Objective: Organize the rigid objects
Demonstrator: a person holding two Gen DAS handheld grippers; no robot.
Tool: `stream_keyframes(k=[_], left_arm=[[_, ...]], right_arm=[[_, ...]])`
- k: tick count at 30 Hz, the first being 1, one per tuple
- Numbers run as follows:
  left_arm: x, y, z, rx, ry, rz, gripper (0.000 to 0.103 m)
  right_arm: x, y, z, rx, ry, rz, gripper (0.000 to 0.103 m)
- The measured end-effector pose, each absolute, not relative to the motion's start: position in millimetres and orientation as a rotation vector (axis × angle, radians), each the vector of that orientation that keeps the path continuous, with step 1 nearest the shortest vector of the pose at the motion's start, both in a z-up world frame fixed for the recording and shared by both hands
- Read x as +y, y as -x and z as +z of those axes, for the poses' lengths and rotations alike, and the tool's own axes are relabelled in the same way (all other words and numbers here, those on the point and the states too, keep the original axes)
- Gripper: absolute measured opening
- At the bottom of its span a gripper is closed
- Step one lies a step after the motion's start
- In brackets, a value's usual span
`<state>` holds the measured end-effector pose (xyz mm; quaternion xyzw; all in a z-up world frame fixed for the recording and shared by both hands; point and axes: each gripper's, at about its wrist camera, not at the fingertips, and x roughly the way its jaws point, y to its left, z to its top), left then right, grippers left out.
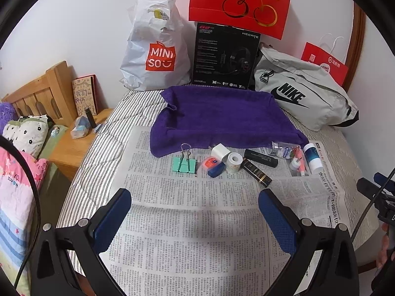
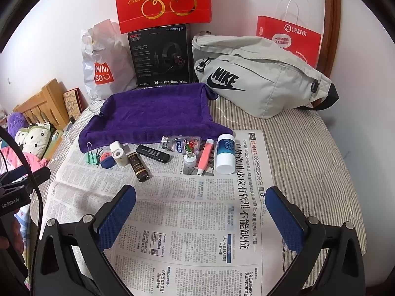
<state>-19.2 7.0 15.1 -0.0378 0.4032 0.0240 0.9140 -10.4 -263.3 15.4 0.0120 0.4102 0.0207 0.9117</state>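
A row of small objects lies on a newspaper (image 1: pixel 192 212) in front of a purple towel (image 1: pixel 222 116): a green binder clip (image 1: pixel 185 164), an orange-blue case (image 1: pixel 214 167), a white cube (image 1: pixel 220 151), a tape roll (image 1: pixel 234 162), a dark gold-lettered tube (image 1: pixel 256 175), a black stick (image 1: pixel 260 157), a clear bottle (image 2: pixel 181 144), a small jar (image 2: pixel 190 160), a pink tube (image 2: pixel 206 156) and a white-blue bottle (image 2: pixel 225 154). My left gripper (image 1: pixel 195 197) and right gripper (image 2: pixel 201 194) are open and empty, hovering over the newspaper short of the row.
Behind the towel, along the wall, stand a Miniso bag (image 1: pixel 155 49), a black headset box (image 1: pixel 226 56), a red gift bag (image 1: pixel 240 2), a grey Nike bag (image 2: pixel 256 76) and a red paper bag (image 2: pixel 288 39). A wooden nightstand (image 1: pixel 74 145) is left.
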Motion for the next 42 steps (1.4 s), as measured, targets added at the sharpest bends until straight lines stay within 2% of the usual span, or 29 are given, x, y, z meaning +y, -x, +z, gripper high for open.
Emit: stream_keyframes(k=[42], left_arm=[[4.1, 19.5, 17.6, 0.811, 0.061, 0.031, 0.103]], right_arm=[[-266.5, 9.5, 11.5, 0.850, -0.032, 0.047, 0.103]])
